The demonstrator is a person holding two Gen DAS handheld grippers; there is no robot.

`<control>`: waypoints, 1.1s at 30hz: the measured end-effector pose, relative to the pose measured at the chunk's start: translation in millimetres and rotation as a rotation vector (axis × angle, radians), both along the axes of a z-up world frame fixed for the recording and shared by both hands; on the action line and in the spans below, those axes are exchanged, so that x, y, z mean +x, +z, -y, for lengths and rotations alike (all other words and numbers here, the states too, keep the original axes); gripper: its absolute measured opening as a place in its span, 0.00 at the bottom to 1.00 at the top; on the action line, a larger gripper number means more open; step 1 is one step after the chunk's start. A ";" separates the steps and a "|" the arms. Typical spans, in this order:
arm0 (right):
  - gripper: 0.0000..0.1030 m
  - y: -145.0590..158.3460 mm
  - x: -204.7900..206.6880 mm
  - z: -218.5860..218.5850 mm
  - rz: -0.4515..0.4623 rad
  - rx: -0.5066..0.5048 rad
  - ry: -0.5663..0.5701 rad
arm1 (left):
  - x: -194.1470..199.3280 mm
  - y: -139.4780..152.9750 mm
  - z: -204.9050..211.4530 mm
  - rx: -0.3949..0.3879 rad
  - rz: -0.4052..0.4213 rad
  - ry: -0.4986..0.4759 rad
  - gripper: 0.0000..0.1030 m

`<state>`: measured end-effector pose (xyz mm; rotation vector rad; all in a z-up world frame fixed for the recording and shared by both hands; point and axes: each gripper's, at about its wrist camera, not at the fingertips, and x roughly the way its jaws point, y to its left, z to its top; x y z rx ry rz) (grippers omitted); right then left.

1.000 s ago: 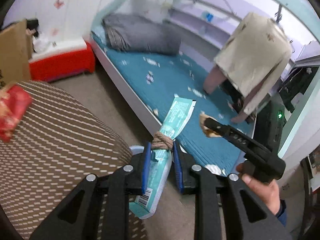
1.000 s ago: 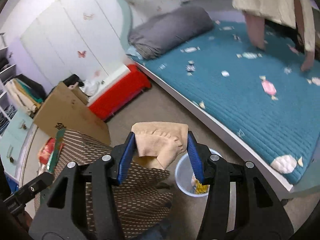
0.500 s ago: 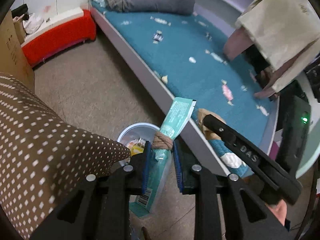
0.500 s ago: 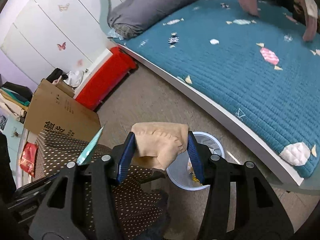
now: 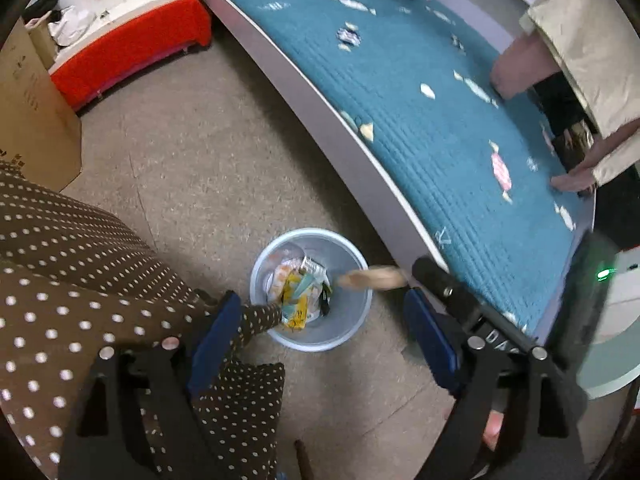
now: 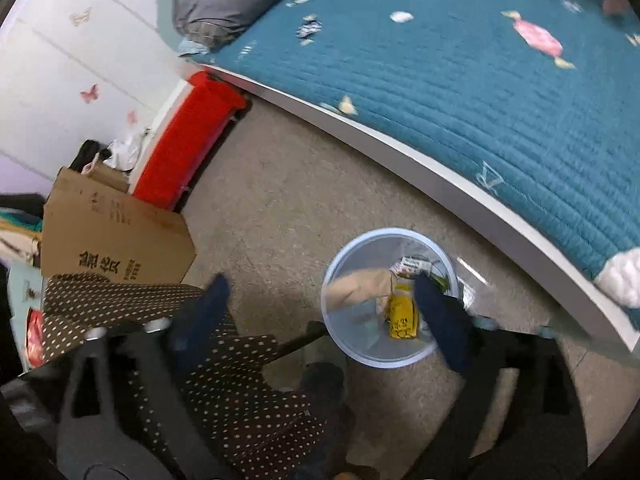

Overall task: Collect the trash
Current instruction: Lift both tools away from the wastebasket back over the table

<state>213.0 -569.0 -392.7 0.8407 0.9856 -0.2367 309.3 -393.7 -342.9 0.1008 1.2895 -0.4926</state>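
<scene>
1. Release over the bin is the step in hand. The light blue waste bin [image 5: 312,288] sits on the floor in the lower middle of both views, just beside the bed frame [image 5: 360,160], and both tools point down at it.
2. The left tool [image 5: 320,340] has just been opening; its blue pads [image 5: 212,340] now stand wide apart with nothing between them. The teal wrapper [image 5: 304,286] lies inside the bin on the other rubbish.
3. The right tool [image 6: 320,312] has also just sprung wide and grips nothing. The tan crumpled paper [image 6: 360,288] shows blurred over the bin's mouth, seemingly falling.
4. Hold both tools above the rim until the paper settles; in the left view it [image 5: 372,278] crosses the right rim, so it could tip out.
5. Mind the dotted brown cloth [image 5: 100,280] at lower left, which touches the bin's edge.
6. Judged next: check the floor around the bin for strays.
</scene>
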 end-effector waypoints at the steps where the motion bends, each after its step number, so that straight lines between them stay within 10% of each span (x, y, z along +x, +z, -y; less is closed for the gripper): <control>1: 0.94 -0.1 -1.6 0.2 -0.004 -0.002 -0.006 | -1.5 4.3 -2.0 -0.006 0.016 0.004 0.83; 33: 0.94 218.1 -54.5 -115.8 0.288 -0.272 0.073 | -113.9 176.8 -131.4 -0.210 0.379 0.016 0.87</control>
